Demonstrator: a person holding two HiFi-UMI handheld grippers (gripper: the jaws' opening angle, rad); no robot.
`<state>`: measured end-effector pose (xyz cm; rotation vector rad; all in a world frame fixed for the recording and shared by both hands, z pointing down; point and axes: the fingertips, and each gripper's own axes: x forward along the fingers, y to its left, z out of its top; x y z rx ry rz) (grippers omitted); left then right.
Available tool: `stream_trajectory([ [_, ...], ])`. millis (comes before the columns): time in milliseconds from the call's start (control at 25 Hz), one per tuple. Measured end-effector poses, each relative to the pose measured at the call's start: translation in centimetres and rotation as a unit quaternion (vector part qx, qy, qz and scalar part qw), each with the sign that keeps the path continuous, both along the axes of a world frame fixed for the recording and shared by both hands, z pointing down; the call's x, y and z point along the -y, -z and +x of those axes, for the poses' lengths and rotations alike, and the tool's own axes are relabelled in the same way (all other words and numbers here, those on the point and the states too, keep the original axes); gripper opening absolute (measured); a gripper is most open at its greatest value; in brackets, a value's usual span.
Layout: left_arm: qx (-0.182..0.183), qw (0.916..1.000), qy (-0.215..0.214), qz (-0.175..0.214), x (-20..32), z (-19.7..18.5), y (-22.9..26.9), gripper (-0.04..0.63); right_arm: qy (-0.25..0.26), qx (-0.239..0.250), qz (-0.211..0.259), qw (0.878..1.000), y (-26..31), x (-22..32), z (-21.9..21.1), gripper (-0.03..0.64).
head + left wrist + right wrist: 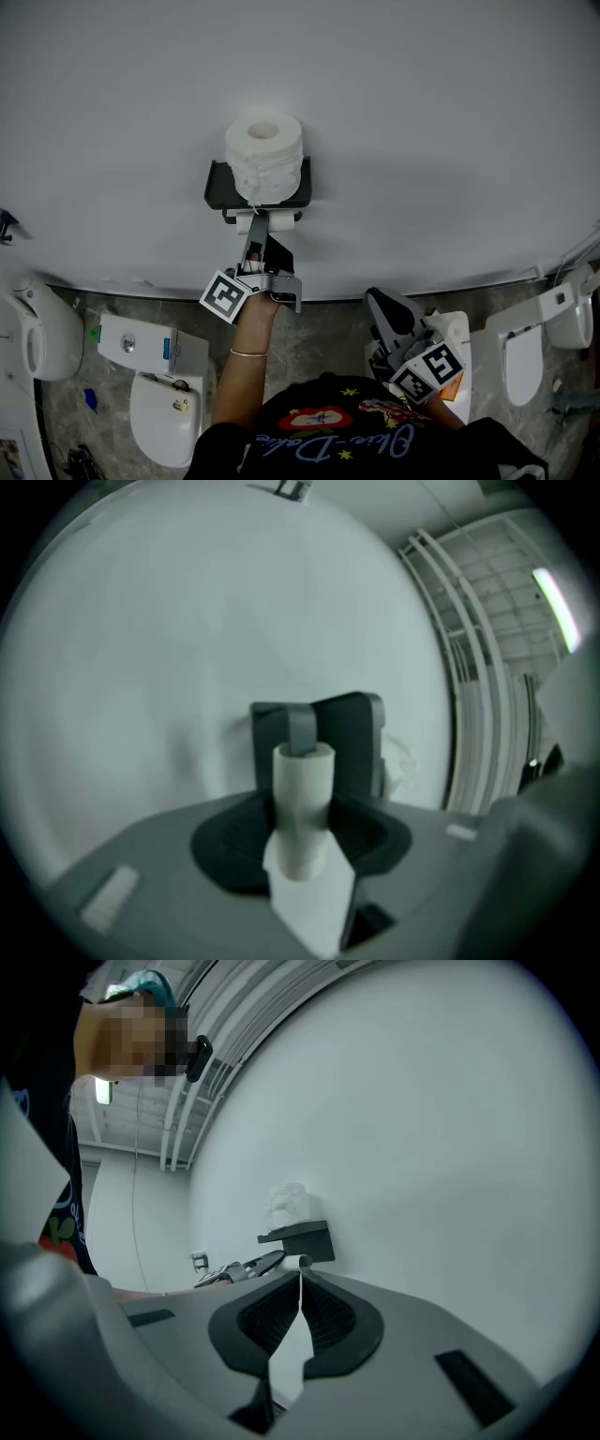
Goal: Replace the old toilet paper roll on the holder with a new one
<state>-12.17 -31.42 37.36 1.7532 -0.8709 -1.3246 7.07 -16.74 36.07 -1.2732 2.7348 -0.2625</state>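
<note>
Left hand-held gripper pinches the old roll (shirt script unreadable).

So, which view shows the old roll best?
The left gripper view: the old roll stands close up, between the left claw's jaws. The head view shows it small under the holder, partly behind that claw. The right gripper view shows only a distant speck of it.

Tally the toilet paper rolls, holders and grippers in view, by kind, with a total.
holder: 1
toilet paper rolls: 2, the full roll on its shelf and the old roll on its bar
grippers: 2, the left gripper and the right gripper
total: 5
</note>
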Motion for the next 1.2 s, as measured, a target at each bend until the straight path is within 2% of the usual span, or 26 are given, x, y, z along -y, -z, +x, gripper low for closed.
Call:
stream_trajectory([
  [200, 0.007, 0.9991, -0.043, 0.002, 0.2, 3.8, 0.4, 0.170, -0.015, 0.003, -0.002, 1.000, -0.1, -0.4, 1.2, 0.014],
  [440, 0.015, 0.9928, -0.119, -0.006, -0.4, 11.3, 0.2, 0.170, -0.049, 0.004, -0.012, 0.999, -0.3, -2.0, 3.9, 0.014],
  [520, 0.039, 0.9900, -0.135, -0.006, -1.5, 12.6, 0.0, 0.172, -0.064, 0.015, -0.014, 0.998, -0.4, -2.2, 4.8, 0.014],
  [560, 0.070, 0.9882, -0.137, 0.001, -2.4, 12.9, 0.0, 0.172, -0.069, 0.019, -0.015, 0.997, -0.4, -2.2, 5.2, 0.014],
  [600, 0.117, 0.9843, -0.132, 0.012, -3.4, 13.0, 0.1, 0.172, -0.073, 0.021, -0.016, 0.997, -0.5, -2.2, 5.6, 0.014],
  [640, 0.181, 0.9758, -0.120, 0.025, -4.5, 13.0, 0.0, 0.172, -0.075, 0.021, -0.018, 0.997, -0.5, -2.2, 5.9, 0.014],
  [680, 0.254, 0.9610, -0.104, 0.037, -5.6, 12.7, -0.2, 0.172, -0.074, 0.021, -0.020, 0.997, -0.6, -2.2, 6.0, 0.014],
  [760, 0.388, 0.9178, -0.063, 0.056, -7.6, 11.7, -0.7, 0.172, -0.063, 0.023, -0.023, 0.997, -0.7, -2.2, 5.8, 0.014],
  [840, 0.473, 0.8780, -0.023, 0.066, -9.3, 10.3, -0.5, 0.172, -0.049, 0.028, -0.023, 0.998, -0.6, -2.3, 5.1, 0.014],
  [960, 0.550, 0.8317, 0.027, 0.067, -12.2, 8.4, -0.2, 0.175, -0.023, 0.031, -0.026, 0.999, -0.9, -2.8, 3.8, 0.014],
  [1040, 0.586, 0.8060, 0.050, 0.063, -13.9, 7.4, -0.2, 0.177, -0.006, 0.030, -0.028, 0.999, -1.0, -3.1, 2.9, 0.014],
  [1120, 0.613, 0.7850, 0.062, 0.061, -15.0, 6.7, -0.3, 0.179, 0.008, 0.031, -0.028, 0.999, -1.1, -3.0, 2.0, 0.014],
  [1160, 0.622, 0.7777, 0.066, 0.060, -15.5, 6.4, -0.3, 0.179, 0.015, 0.032, -0.029, 0.999, -1.2, -3.0, 1.7, 0.014],
  [1200, 0.627, 0.7743, 0.069, 0.057, -15.9, 6.1, -0.3, 0.179, 0.021, 0.032, -0.031, 0.999, -1.3, -3.1, 1.3, 0.014],
])
